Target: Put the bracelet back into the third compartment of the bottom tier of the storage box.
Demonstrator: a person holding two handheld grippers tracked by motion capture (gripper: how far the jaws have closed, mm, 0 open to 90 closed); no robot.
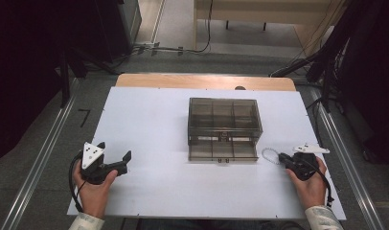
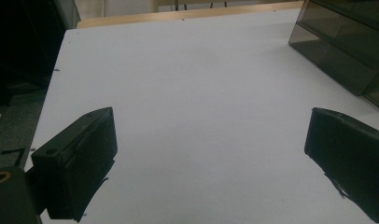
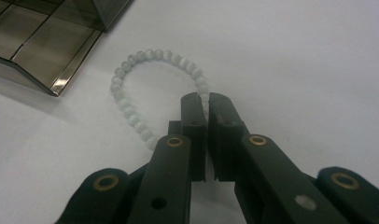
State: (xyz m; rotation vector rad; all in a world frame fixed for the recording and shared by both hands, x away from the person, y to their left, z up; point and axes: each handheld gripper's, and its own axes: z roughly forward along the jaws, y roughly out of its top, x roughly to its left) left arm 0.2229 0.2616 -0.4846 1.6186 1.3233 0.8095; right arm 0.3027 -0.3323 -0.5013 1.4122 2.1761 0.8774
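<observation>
Pale, limp loop of glass-like beads (image 3: 145,88), likely slippery, pinched at one strand by the clenched right tool (image 3: 207,100); left tool (image 2: 211,154) released.

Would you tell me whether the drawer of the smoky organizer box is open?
Open: the bottom drawer juts forward from the box, exposing its empty compartments.

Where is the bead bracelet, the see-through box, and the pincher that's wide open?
bead bracelet (image 3: 145,55): right gripper view, top of the bead loop.
see-through box (image 1: 224,106): high view, its lid.
left gripper (image 1: 115,153): high view, midway between its open fingertips.
</observation>
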